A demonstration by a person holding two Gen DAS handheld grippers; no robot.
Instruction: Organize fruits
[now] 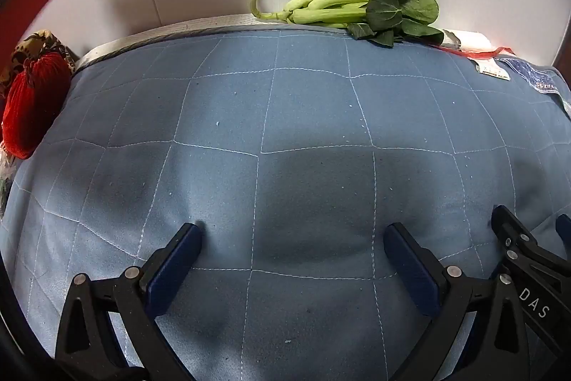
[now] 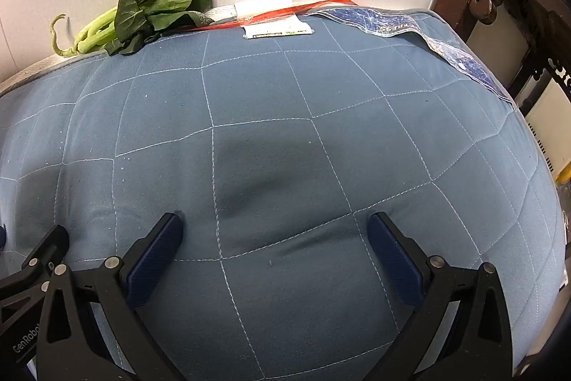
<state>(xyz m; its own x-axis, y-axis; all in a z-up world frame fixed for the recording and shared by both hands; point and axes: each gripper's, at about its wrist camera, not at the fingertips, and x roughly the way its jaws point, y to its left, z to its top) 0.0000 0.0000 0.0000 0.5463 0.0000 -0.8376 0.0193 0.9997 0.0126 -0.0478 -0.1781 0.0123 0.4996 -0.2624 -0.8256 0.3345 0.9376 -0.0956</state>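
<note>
- The left gripper [image 1: 291, 238] and right gripper [image 2: 274, 227] hovered side by side over the blue quilted mattress [image 1: 303, 116], jaws wide and empty.
- The leafy greens [image 1: 360, 6] lay at the far edge against the wall, well apart, stalks running sideways.
- No fruit showed; neither hand looked clearly nearer.
</note>
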